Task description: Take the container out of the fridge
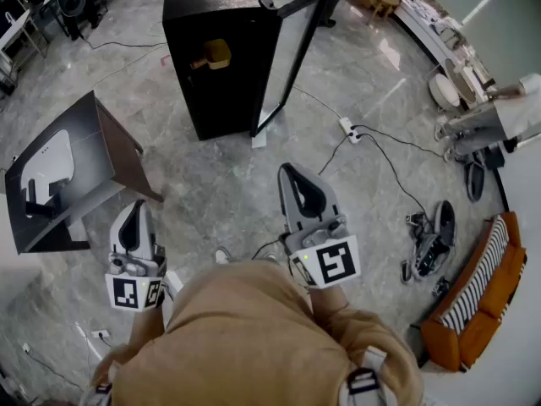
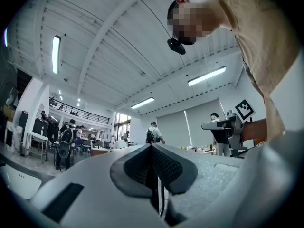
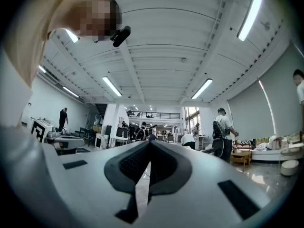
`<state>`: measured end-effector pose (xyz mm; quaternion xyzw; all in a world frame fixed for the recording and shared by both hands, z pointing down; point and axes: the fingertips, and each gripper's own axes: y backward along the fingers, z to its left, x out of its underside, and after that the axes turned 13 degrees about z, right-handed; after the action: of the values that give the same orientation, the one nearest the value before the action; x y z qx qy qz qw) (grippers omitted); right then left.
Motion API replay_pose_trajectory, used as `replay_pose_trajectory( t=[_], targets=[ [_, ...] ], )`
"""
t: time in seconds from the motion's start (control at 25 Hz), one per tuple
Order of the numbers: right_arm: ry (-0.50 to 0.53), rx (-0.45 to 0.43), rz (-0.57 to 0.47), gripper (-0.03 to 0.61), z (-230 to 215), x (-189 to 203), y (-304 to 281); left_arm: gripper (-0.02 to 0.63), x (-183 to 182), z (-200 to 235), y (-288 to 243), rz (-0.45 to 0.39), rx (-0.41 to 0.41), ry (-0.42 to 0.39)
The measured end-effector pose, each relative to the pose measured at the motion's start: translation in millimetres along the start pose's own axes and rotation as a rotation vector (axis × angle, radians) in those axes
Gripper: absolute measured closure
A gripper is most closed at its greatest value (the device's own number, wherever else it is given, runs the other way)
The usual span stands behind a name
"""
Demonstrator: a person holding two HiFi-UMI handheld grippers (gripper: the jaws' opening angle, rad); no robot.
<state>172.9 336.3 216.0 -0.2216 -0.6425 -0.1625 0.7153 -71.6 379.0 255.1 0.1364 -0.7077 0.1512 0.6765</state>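
A black fridge (image 1: 211, 66) stands on the grey stone floor ahead, its glass door (image 1: 286, 53) swung open to the right. Inside it sits a yellow container (image 1: 216, 54). My left gripper (image 1: 135, 206) is held low at the left, far short of the fridge, jaws together and empty. My right gripper (image 1: 289, 172) is further forward at the middle, also shut with nothing in it. Both gripper views point slightly up into the hall: the left gripper (image 2: 152, 148) and the right gripper (image 3: 149, 145) show only their closed pads, with no fridge in sight.
A dark cabinet (image 1: 72, 167) stands at the left. A power strip (image 1: 348, 130) and cables lie on the floor right of the fridge, with black gear (image 1: 431, 239) further right. An orange striped sofa (image 1: 478, 299) fills the lower right corner. Several people stand far off in the hall.
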Motion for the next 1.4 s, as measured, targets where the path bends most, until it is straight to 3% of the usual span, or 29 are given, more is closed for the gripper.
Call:
replay_pose_trajectory(
  t=[0.24,0.76,1.4],
  targets=[
    [-0.025,-0.01,0.007,0.577,-4,4,14,0.614,-2,4,6,0.0,-0.048,0.009],
    [-0.1,-0.014,0.028,0.574,8,17,13,0.614,10,9,22,0.017,-0.046,0.022],
    [-0.061,0.059,0.075,0.574,57,18,1,0.614,34,44,33,0.033,0.054,0.052]
  ],
)
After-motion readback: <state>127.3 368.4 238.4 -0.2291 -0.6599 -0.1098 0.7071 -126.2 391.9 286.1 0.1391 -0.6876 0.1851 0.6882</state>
